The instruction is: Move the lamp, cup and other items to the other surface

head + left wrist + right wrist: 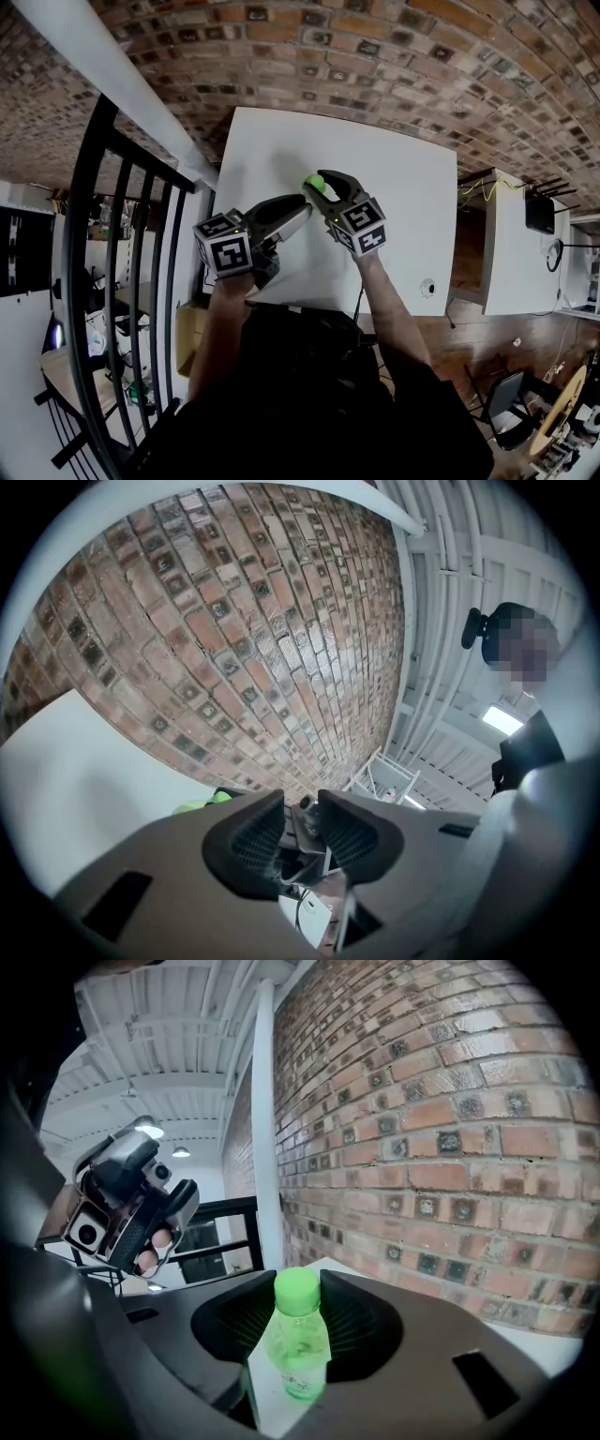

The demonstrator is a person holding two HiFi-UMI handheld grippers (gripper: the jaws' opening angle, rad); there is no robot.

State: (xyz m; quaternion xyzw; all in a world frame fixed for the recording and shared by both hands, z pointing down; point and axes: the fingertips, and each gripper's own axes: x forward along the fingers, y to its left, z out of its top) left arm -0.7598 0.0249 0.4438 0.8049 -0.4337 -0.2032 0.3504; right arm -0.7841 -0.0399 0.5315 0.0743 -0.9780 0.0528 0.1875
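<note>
Progress: bottle (pixel 300 1358) upright at middle of desk (pixel 403 206), not yet lifted | right gripper (pixel 300 1302) spread round it, pads not pressing | left gripper (pixel 300 817) slightly apart, empty | move judged barely begun

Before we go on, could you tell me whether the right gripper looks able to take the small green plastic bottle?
Probably yes: the small green plastic bottle stands upright on the white table between the right gripper's open jaws, with nothing in the way.
</note>
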